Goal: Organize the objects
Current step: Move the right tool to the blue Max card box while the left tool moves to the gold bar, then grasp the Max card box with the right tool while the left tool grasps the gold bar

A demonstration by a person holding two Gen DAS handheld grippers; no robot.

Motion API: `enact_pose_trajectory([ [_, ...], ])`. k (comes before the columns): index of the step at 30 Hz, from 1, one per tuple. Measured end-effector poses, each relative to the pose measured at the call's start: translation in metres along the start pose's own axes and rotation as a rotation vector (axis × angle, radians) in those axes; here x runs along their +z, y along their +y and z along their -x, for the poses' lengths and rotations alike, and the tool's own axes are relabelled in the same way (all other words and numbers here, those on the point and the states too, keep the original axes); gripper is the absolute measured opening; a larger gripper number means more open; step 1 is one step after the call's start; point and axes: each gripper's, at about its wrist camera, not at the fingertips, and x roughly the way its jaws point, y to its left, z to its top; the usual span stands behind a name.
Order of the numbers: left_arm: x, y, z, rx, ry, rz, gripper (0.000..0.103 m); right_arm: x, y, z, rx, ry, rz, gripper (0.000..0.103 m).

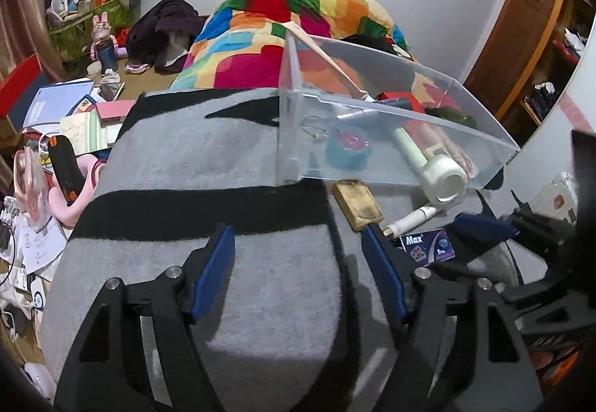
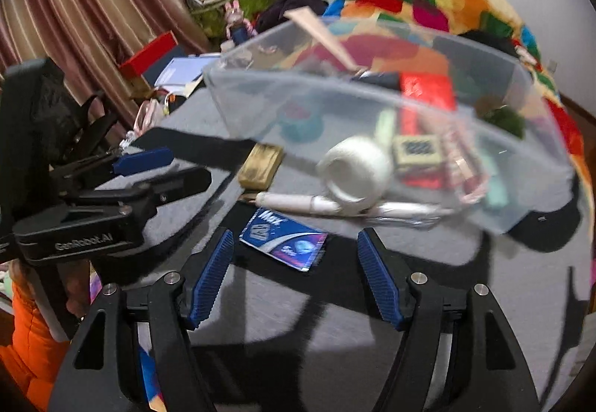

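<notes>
Both pairs of fingers parted and empty: left gripper above grey-and-black blanket, right gripper just short of blue Max packet. Clear plastic box farther back on the blanket, holding tape roll and small items. Gold case and white tube beside the packet, before the box.

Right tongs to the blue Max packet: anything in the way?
Nothing visible. The right tongs stand open and empty, with only bare grey blanket between their tips and the blue Max packet. The white pen and clear box lie beyond the packet; the left tongs are off to the side.
</notes>
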Motion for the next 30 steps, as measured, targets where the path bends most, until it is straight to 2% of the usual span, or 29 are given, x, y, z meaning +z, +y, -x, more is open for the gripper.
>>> enact_pose_trajectory([
  [4, 0.005, -0.001, -0.001, -0.002, -0.008, 0.001, 0.071, 0.000, 0.010, -0.011, -0.058, 0.005, 0.027, 0.066],
  [8, 0.012, -0.009, -0.008, -0.010, 0.003, -0.019, 0.070, -0.003, 0.012, -0.010, -0.105, -0.009, 0.043, 0.049],
  [18, 0.027, -0.030, -0.034, -0.040, 0.071, -0.027, 0.070, -0.019, -0.013, 0.013, -0.091, -0.048, -0.008, 0.049],
  [20, 0.029, -0.034, -0.040, -0.044, 0.096, -0.026, 0.061, -0.021, -0.020, 0.020, -0.098, -0.059, -0.025, 0.049],
  [21, 0.029, -0.036, -0.043, -0.046, 0.111, -0.033, 0.051, -0.022, -0.023, 0.023, -0.100, -0.064, -0.033, 0.049],
  [22, 0.029, -0.038, -0.046, -0.043, 0.123, -0.039, 0.046, -0.023, -0.028, 0.027, -0.101, -0.069, -0.043, 0.049],
  [23, 0.029, -0.041, -0.047, -0.023, 0.119, -0.053, 0.045, -0.022, -0.030, 0.028, -0.102, -0.073, -0.048, 0.049],
  [27, 0.024, -0.047, -0.045, -0.015, 0.110, -0.086, 0.027, -0.022, -0.038, 0.038, -0.109, -0.093, -0.069, 0.049],
  [30, 0.018, -0.047, -0.041, -0.006, 0.099, -0.099, 0.024, -0.020, -0.042, 0.045, -0.114, -0.113, -0.078, 0.049],
])
